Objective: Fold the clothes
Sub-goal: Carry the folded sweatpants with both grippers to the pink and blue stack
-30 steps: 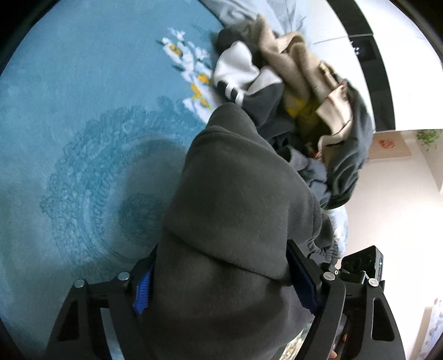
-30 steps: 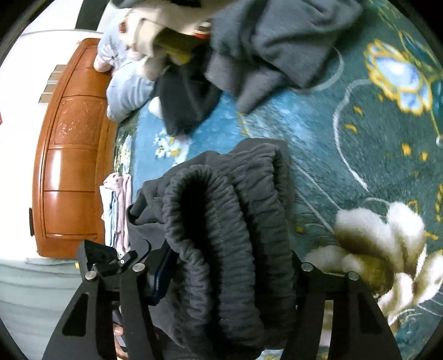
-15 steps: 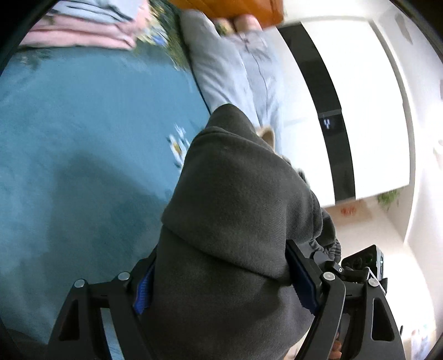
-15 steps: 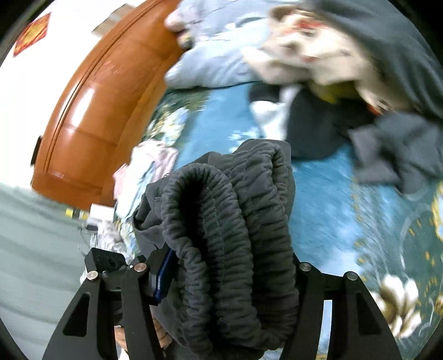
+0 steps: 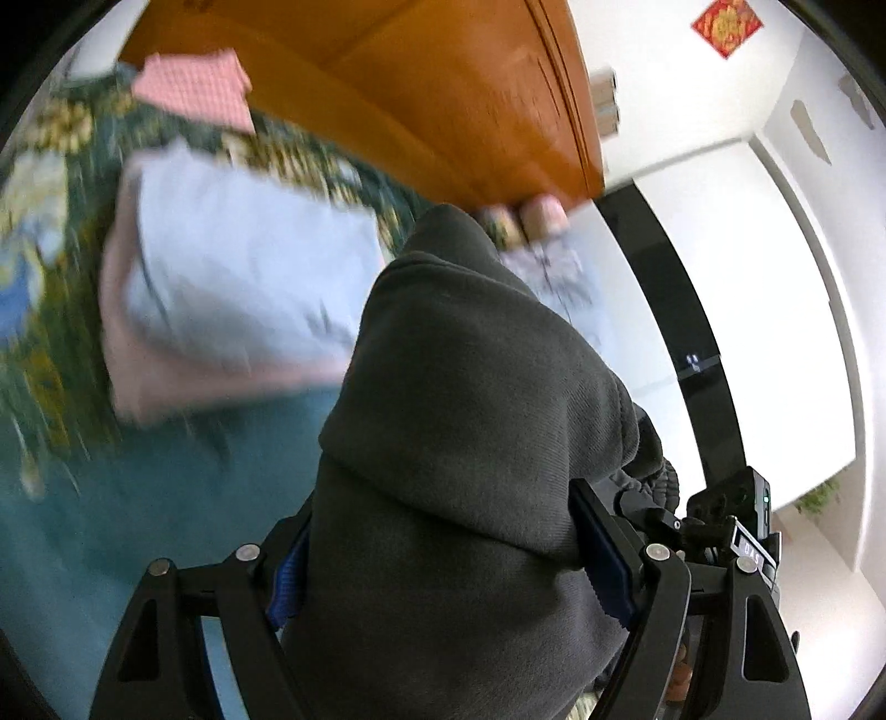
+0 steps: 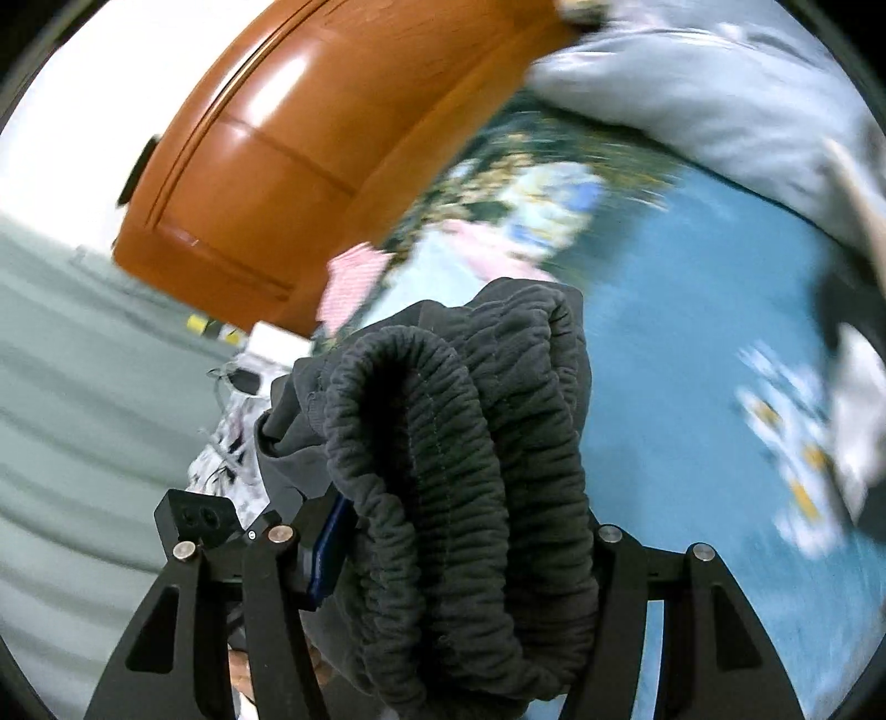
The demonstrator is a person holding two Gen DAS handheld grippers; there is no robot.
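Left wrist view, dark grey garment bunched thick, ribbed elastic waistband, both fingers clamped on it

Setting: home bedroom. Evidence: teal floral bedspread spread ahead of the fingers; carved orange-brown wooden headboard beyond the fingertips; pale grey pillow at its foot; folded pink and pale-blue garments stacked left of the fingers; white wall with a red paper decoration; grey curtain far left.
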